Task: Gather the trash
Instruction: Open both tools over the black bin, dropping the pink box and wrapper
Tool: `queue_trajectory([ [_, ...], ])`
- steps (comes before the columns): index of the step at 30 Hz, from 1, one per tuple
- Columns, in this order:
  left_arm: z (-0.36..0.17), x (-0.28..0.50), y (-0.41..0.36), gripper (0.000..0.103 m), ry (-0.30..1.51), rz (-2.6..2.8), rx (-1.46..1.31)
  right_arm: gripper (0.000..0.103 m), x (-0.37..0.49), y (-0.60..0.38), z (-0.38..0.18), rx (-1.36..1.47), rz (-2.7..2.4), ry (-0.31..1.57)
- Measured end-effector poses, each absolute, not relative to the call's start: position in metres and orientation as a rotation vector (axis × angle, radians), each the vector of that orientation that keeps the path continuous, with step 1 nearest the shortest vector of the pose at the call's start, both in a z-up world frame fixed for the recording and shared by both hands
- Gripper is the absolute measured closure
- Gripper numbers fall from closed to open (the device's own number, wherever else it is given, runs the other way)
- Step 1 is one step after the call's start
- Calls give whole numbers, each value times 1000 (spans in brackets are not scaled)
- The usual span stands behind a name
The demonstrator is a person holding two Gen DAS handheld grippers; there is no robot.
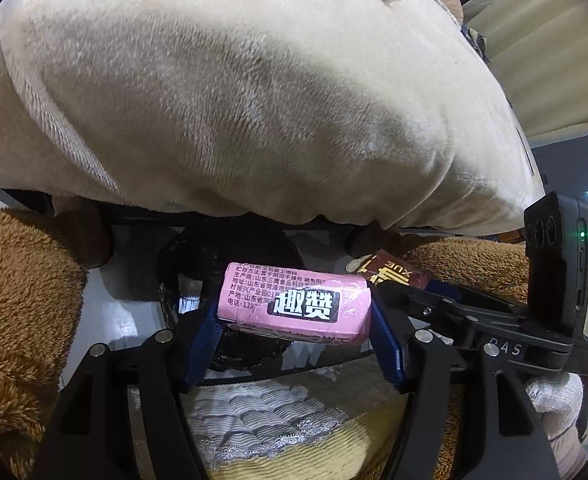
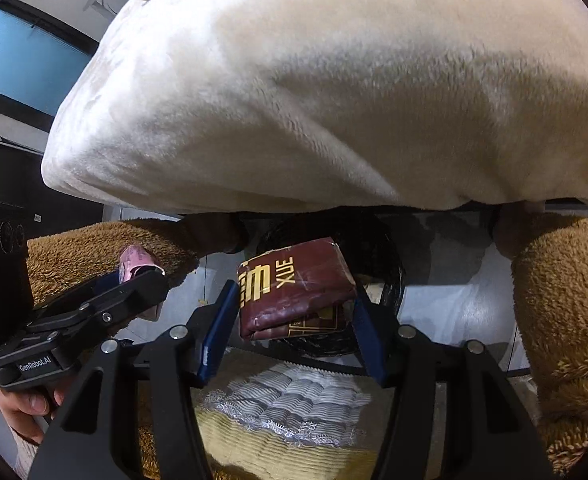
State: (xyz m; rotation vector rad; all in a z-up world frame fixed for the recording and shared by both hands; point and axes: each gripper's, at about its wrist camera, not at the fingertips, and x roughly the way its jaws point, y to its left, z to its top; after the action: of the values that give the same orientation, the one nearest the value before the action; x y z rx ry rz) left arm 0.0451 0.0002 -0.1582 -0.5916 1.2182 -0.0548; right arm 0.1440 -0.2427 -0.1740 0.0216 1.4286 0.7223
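cream plush garment (image 1: 254, 100) looms far above | black bin (image 1: 230, 264) beneath | left gripper (image 1: 294, 312) clamps pink packet (image 1: 294, 304) | right gripper (image 2: 294, 312) clamps maroon pack (image 2: 297, 296) | brown fleece (image 2: 565, 300) either side | quilted cloth (image 2: 294, 396) near

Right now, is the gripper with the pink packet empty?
No, the left gripper is clamped on the pink packet between its blue pads.

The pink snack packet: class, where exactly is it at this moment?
In the left wrist view the pink snack packet sits centre frame, clamped in the left gripper above the black bin, with the dark red packet just to its right.
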Motion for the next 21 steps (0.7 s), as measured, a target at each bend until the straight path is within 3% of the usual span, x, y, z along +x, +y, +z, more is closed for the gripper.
queue_trajectory([
  [6, -175, 46, -3, 38, 1304, -47, -618, 47, 146, -245, -195, 32, 678, 1557],
  [21, -192, 47, -2, 37, 1391, -7, -620, 46, 151, -249, -210, 70, 626, 1618],
])
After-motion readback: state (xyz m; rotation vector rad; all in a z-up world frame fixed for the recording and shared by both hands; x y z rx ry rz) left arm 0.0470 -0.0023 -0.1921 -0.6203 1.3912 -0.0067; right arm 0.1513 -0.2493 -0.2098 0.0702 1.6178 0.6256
